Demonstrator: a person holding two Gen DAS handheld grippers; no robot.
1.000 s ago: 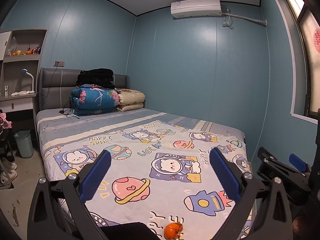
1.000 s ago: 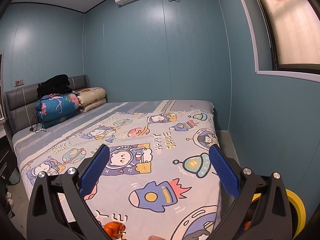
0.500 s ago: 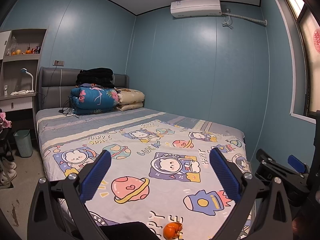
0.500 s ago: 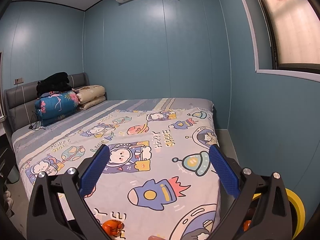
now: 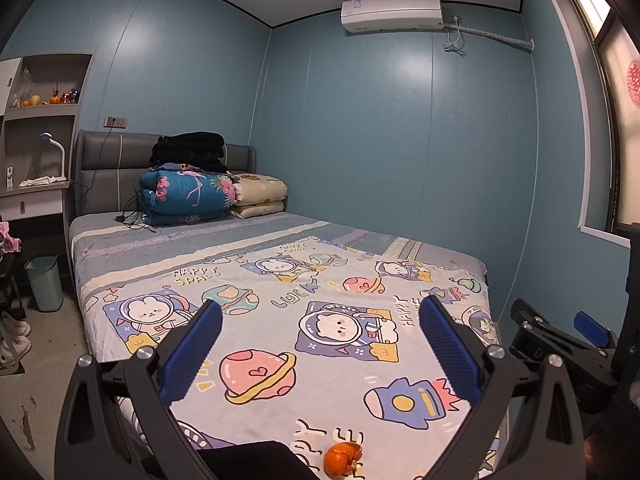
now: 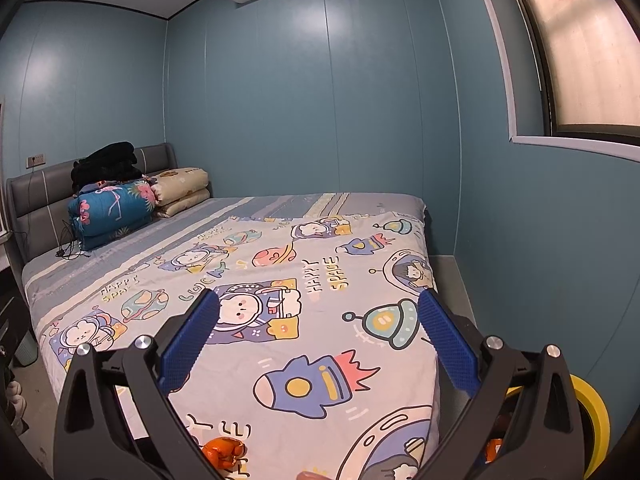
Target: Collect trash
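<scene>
Two grippers hover with jaws spread wide and holding nothing above the foot of the bed [image 5: 120,248]. At far left a teal wastebasket [image 5: 43,282] stands on the floor. The left gripper [image 5: 320,356] has the orange peel [image 5: 342,458] on the cartoon bedsheet [image 5: 340,368] just below its jaws. The right gripper [image 6: 318,344] sees the peel [image 6: 224,452] lower left, seemingly farther, so left looks nearer.

Cartoon space-print bedsheet [image 5: 320,292] in pale blue; teal floral quilt [image 5: 184,196] (upper left of the frame); orange peel [image 5: 342,458] at bottom; blue gripper pads [image 5: 192,354].
</scene>
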